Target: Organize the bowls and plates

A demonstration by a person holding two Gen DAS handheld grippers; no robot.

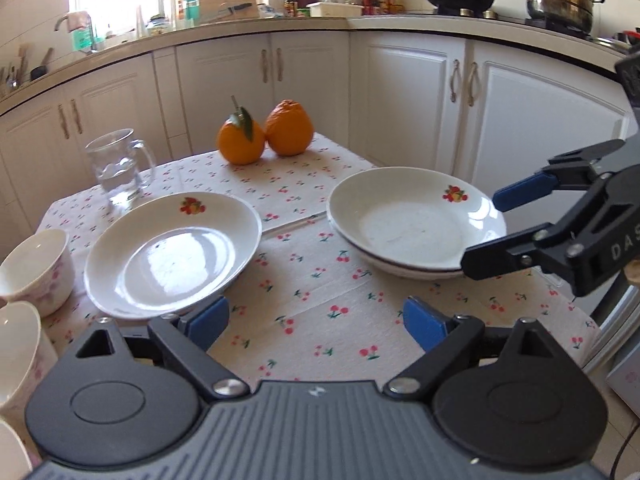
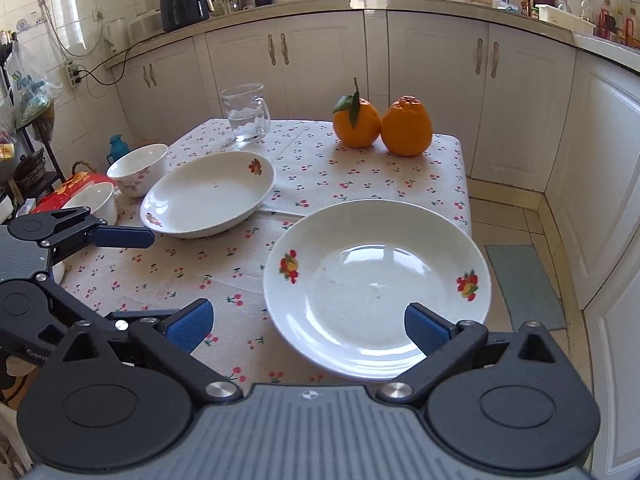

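Right wrist view: both grippers (image 2: 308, 326) spread wide, gripping nothing. Stacked plates (image 2: 376, 288) overhang the table edge (image 2: 464, 184); a clumsy nudge could tip them off.

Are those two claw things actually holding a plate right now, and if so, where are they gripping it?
No. The left gripper and the right gripper are both open and hold nothing. The right one sits at the near rim of the stacked plates, but its jaws are not clamped on it.

You've got glossy white glazed plates (image 2: 376, 292) on a matt cherry-print cloth (image 2: 320, 176) over the surface. At 11 o'clock, a clear glass mug (image 2: 245, 113). Claw pads (image 2: 426, 329): ribbed blue, rubbery; arms matt black plastic.
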